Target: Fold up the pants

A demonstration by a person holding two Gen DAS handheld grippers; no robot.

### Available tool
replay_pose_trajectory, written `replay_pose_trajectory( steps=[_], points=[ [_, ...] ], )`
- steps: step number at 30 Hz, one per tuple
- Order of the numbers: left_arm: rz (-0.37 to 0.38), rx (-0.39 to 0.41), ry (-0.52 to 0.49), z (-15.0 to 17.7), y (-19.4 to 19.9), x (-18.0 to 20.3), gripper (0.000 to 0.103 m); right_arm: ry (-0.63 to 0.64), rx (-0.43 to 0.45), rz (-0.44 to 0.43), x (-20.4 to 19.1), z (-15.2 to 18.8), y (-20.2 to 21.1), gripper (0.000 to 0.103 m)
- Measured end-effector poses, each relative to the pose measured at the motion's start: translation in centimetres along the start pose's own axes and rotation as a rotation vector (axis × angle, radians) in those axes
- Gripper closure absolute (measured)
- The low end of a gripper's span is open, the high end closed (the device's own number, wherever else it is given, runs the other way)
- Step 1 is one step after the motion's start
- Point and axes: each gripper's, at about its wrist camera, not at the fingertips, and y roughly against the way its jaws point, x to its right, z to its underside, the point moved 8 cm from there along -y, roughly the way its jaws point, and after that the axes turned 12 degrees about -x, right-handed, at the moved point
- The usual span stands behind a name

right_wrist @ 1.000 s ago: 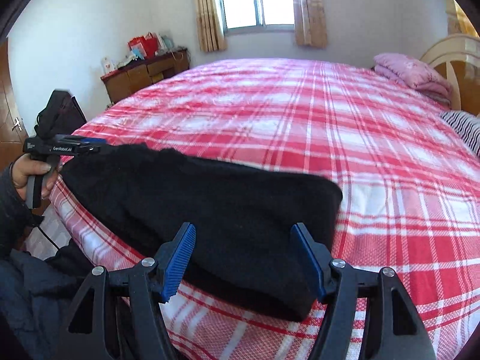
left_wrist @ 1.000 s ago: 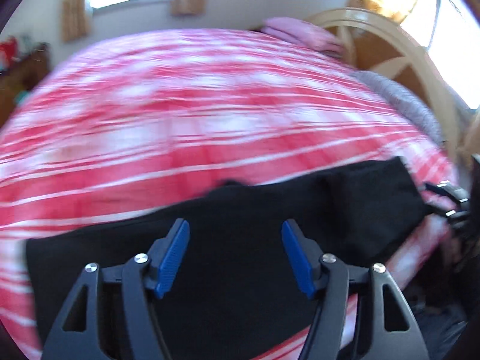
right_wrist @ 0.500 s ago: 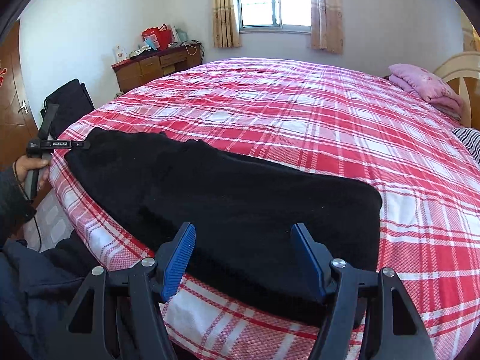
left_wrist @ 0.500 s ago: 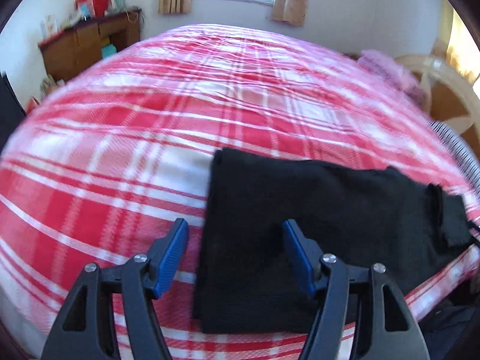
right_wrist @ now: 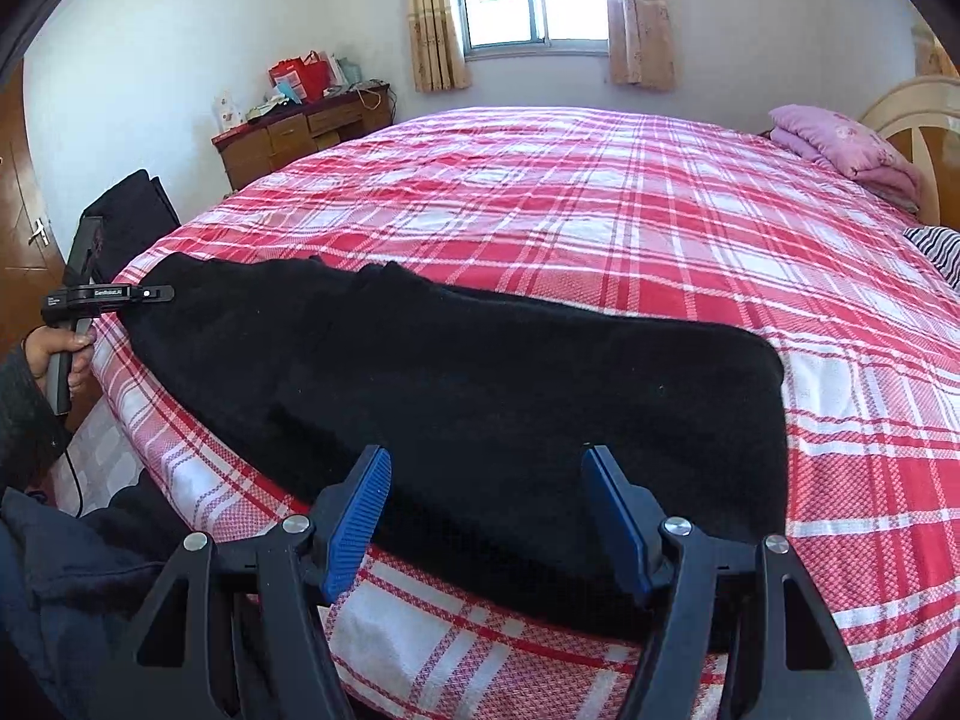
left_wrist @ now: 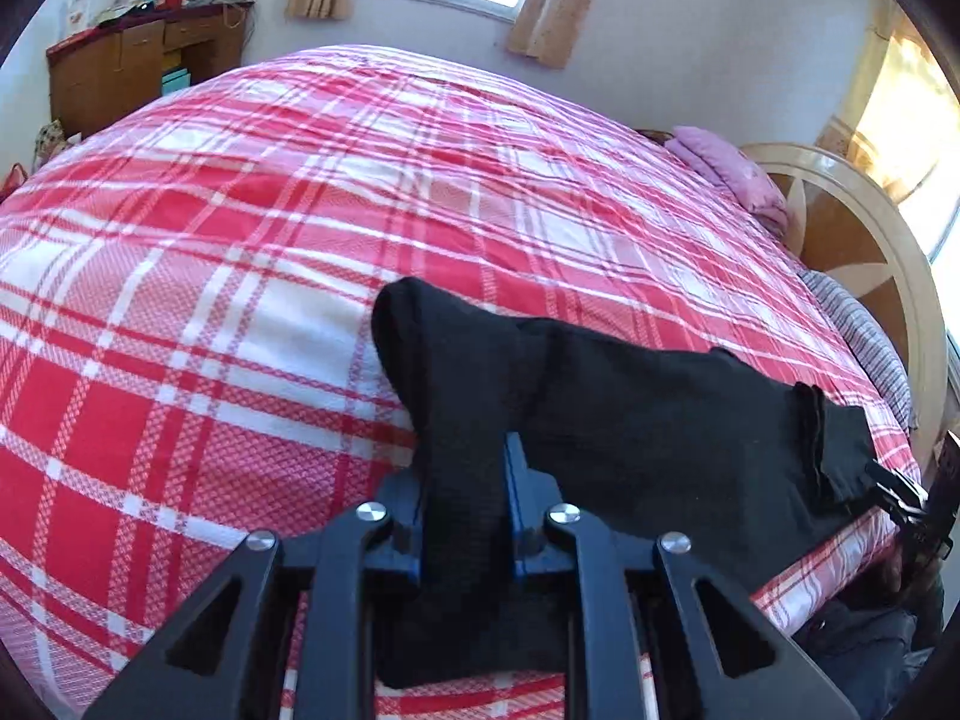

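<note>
Black pants (right_wrist: 480, 384) lie stretched along the near edge of a bed with a red plaid sheet (right_wrist: 600, 210). My left gripper (left_wrist: 465, 468) is at their left end, its jaws closing with a bunched ridge of the black pants (left_wrist: 660, 420) pinched between the blue pads. From the right wrist view, that left gripper (right_wrist: 150, 293) sits at the far left end, held by a hand (right_wrist: 60, 354). My right gripper (right_wrist: 486, 492) hovers open over the pants' right end, nothing between its fingers. The right gripper (left_wrist: 900, 495) shows at the far edge of the left wrist view.
A wooden dresser (right_wrist: 300, 132) with clutter stands by the far wall under a window. A folded pink blanket (right_wrist: 840, 144) and a striped pillow (right_wrist: 936, 246) lie near the round headboard (left_wrist: 852, 228). A black bag (right_wrist: 132, 210) sits beside the bed's left corner.
The left gripper swung to the pants' left end and its jaws closed onto the fabric, bunching it up. The right gripper stayed open and sank a little over the other end.
</note>
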Motion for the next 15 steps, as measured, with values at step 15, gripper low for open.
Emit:
replay_pose_trajectory(
  steps=[15],
  points=[
    [0.317,0.098,-0.068,-2.4,7.1,11.6,0.083,-0.092,0.068,0.024,2.8,-1.2,2.3,0.035]
  ],
)
